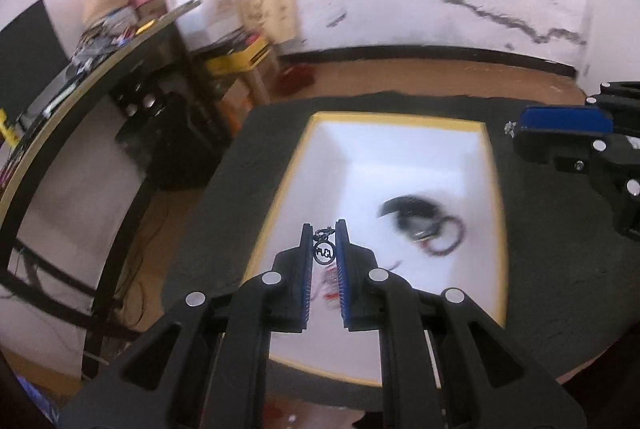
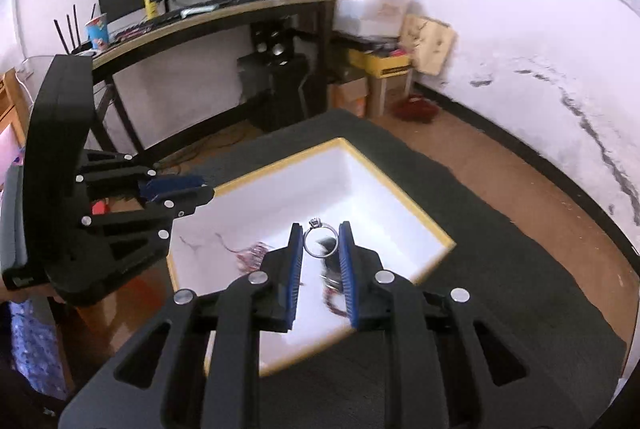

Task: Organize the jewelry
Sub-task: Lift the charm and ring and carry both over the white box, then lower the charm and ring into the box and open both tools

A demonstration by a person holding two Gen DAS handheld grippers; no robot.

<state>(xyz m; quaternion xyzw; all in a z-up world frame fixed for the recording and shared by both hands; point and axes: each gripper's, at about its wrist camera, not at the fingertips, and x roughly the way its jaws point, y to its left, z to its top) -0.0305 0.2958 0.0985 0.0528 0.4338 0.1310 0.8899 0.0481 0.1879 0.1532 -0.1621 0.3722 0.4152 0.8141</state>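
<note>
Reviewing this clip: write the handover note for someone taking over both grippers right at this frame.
Left gripper: shut on a dark round pendant with its chain link, held above the white tray.
Right gripper: shut on a silver ring with a small stone, also above the tray.
Already in the tray: a dark bracelet pile and a red string piece, both blurred.
Done: those two pieces are in the tray.
Left: set the pendant and ring down in the tray, probably in bare spots.
</note>
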